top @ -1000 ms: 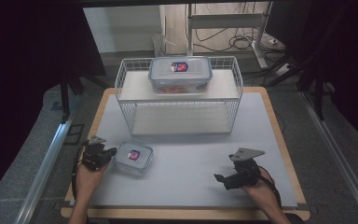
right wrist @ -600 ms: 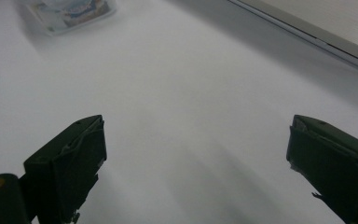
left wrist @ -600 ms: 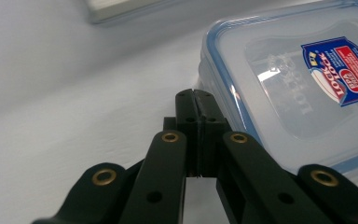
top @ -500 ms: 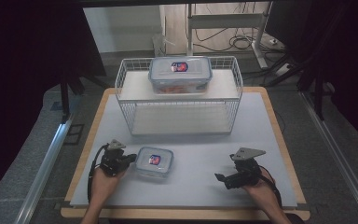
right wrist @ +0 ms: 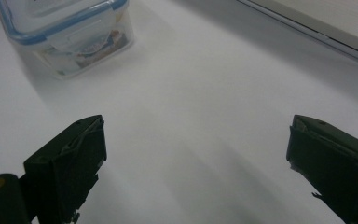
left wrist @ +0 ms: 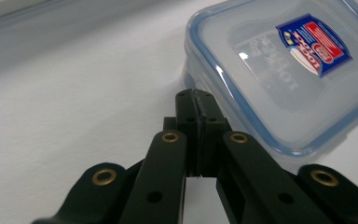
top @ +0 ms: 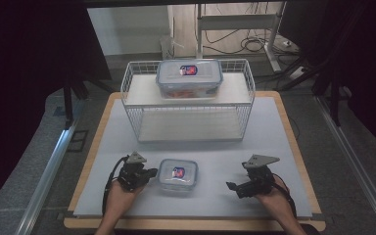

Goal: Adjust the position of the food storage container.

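Note:
A small clear food container with a blue-rimmed lid and a red and blue label (top: 177, 175) (left wrist: 279, 70) (right wrist: 65, 32) lies on the white mat near the front. My left gripper (top: 149, 175) (left wrist: 195, 95) is shut with nothing between its jaws, and its tips rest against the container's left side. To the right of the container, my right gripper (top: 231, 187) (right wrist: 196, 163) stands open and apart from it, pointing toward it with bare mat between its jaws.
A white wire rack (top: 188, 125) stands at the back of the mat, with a larger lidded container (top: 189, 77) on its top shelf. The wooden table edge (top: 303, 161) frames the mat. Dark floor and metal rails lie on both sides.
My left gripper has slid to the right along the mat, and the small container has moved right with it, from the front left toward the middle. The right gripper has stayed in place.

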